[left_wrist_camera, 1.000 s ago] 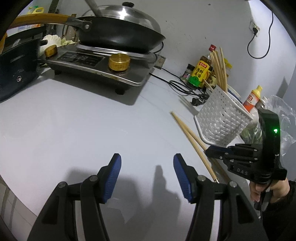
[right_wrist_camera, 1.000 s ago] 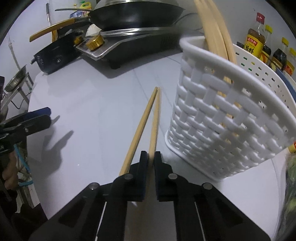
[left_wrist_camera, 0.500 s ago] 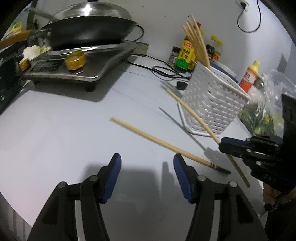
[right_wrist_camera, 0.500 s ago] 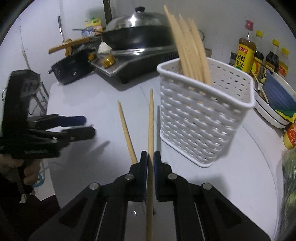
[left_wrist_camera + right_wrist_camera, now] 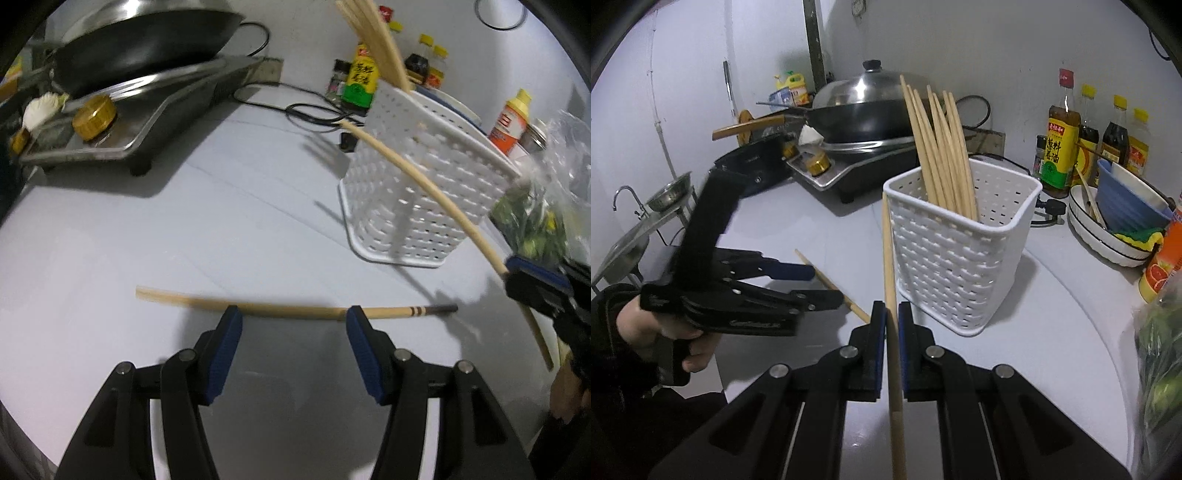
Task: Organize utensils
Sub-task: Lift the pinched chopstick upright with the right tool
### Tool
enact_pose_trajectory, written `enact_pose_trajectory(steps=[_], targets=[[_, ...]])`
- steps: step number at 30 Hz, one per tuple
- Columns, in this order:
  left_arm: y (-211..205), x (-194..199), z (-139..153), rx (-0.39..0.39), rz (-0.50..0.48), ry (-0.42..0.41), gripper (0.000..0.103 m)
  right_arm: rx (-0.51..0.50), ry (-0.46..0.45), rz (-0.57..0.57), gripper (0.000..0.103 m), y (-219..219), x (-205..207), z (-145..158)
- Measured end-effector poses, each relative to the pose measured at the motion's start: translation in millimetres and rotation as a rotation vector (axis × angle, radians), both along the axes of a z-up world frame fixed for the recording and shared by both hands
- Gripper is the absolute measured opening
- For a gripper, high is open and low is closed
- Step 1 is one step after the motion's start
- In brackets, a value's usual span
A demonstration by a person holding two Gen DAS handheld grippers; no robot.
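Note:
One wooden chopstick [image 5: 288,309] lies flat on the grey counter, crosswise just beyond my left gripper [image 5: 294,320], which is open with nothing between its blue pads. In the right wrist view the left gripper [image 5: 820,284] hovers over that chopstick [image 5: 858,313]. My right gripper [image 5: 892,314] is shut on a second chopstick [image 5: 887,251], held off the counter with its tip beside the near left corner of the white basket's [image 5: 960,258] rim. In the left wrist view this chopstick [image 5: 424,184] slants across the basket [image 5: 417,214] from the right gripper [image 5: 532,280]. Several chopsticks [image 5: 942,147] stand in the basket.
A lidded wok [image 5: 864,107] sits on a stove [image 5: 849,170] at the back left. Sauce bottles [image 5: 1060,144] line the wall, with stacked bowls [image 5: 1115,229] and a bag of greens [image 5: 1160,332] to the right. A black cable [image 5: 314,110] runs behind the basket.
The right gripper has lifted its chopstick off the counter and tilted it up toward the basket rim. The left gripper has moved in over the chopstick left lying on the counter.

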State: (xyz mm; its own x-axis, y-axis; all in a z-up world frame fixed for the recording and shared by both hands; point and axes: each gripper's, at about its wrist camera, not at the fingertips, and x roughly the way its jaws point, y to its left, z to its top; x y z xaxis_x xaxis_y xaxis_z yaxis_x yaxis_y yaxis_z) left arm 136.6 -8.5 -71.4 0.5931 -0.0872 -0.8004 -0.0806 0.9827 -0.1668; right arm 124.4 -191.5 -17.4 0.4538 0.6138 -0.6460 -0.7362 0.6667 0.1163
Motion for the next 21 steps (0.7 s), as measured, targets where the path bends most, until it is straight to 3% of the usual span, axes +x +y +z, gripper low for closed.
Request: enact_pose_trajectory(steps=[9,21], targets=[[6,19,2,-0.072,0.049,0.043,0.059,0.034,-0.005,0.024,0.006,-8,2,1],[-12,27,1,0.031,-0.010,0.035,0.059,0.047,-0.026,0.042,0.006,-12,-3,7]])
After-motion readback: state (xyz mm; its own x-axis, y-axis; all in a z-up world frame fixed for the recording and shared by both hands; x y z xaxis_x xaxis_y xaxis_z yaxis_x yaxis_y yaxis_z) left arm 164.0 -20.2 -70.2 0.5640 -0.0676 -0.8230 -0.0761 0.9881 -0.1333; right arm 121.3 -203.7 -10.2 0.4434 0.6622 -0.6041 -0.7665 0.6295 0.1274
